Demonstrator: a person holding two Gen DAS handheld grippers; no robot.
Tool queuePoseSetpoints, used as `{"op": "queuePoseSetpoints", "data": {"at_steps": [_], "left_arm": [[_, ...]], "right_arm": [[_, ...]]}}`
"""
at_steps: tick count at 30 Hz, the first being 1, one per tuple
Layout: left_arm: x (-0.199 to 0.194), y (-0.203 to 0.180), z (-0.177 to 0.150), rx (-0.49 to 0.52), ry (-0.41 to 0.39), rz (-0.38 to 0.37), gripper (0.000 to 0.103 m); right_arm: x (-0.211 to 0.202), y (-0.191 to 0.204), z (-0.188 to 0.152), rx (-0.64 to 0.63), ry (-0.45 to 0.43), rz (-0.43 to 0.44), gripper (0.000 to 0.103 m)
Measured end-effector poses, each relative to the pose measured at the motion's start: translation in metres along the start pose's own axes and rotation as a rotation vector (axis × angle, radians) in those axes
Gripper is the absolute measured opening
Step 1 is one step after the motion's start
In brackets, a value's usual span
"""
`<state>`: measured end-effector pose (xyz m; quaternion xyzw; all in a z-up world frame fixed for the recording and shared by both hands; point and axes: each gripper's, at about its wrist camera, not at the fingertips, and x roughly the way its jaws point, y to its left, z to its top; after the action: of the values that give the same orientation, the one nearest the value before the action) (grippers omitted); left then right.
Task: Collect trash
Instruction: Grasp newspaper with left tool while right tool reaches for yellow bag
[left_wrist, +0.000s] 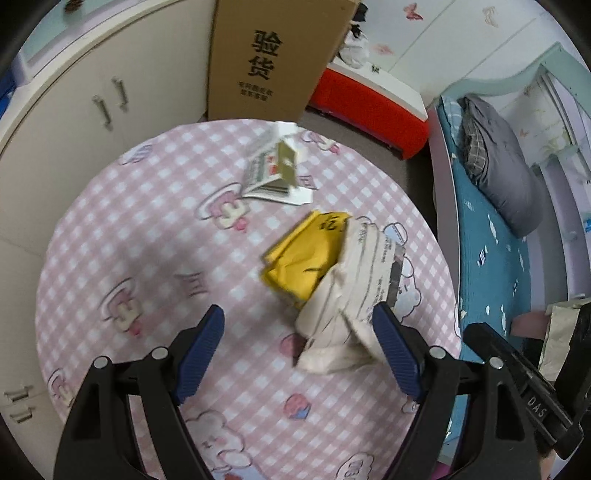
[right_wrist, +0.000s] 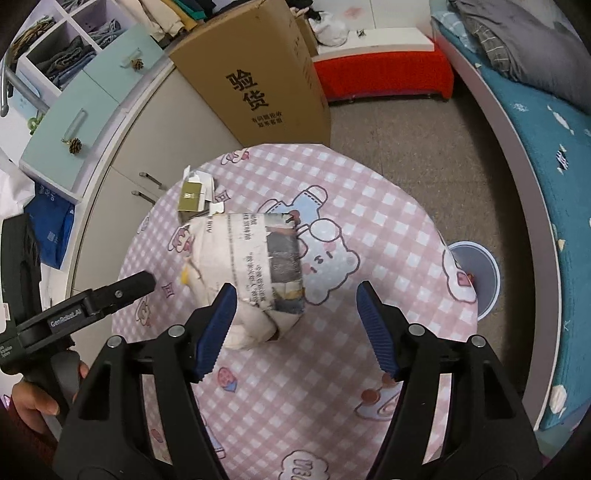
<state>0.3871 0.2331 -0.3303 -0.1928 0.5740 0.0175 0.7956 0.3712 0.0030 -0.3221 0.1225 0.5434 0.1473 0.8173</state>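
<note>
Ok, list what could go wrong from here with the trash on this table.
1. The crumpled newspaper wad lies beside the right tool, not between its open pads; closing may only nudge it.
2. It overlaps the yellow padded envelope, so lifting one may drag the other.
3. The torn white and olive packaging sits near the checkered table's far edge.

In the left wrist view, bare pink checked tablecloth (left_wrist: 140, 236) is seen across the left and centre of the frame, where passage is unobstructed. The right side is blocked by a crumpled newspaper wad (left_wrist: 354, 295) with a yellow packet (left_wrist: 303, 258) lying against it; a torn carton (left_wrist: 275, 166) lies at the upper centre. In the right wrist view, the lower centre and right of the cloth are left free. Beyond the table's far edge, the way is closed by a tall cardboard box (right_wrist: 258, 70) and cream cabinet doors (right_wrist: 155, 147). A grey bin (right_wrist: 480, 273) stands at the table's right edge.
</note>
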Motion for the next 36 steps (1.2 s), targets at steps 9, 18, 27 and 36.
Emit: {"op": "queuePoseSetpoints", "data": {"at_steps": [9, 18, 27, 36], "left_arm": [[0.044, -0.038, 0.019, 0.118, -0.006, 0.001, 0.08], [0.056, -0.061, 0.017, 0.202, 0.033, -0.033, 0.062], [0.074, -0.077, 0.012, 0.224, 0.093, -0.033, 0.018], [0.024, -0.084, 0.007, 0.223, -0.024, -0.141, 0.001]], "right_arm": [[0.023, -0.017, 0.018, -0.007, 0.04, 0.04, 0.067], [0.039, -0.021, 0.019, -0.005, 0.078, 0.076, 0.067], [0.047, -0.03, 0.006, 0.004, 0.113, 0.083, 0.067], [0.021, -0.025, 0.004, 0.01, 0.061, 0.077, 0.067]]}}
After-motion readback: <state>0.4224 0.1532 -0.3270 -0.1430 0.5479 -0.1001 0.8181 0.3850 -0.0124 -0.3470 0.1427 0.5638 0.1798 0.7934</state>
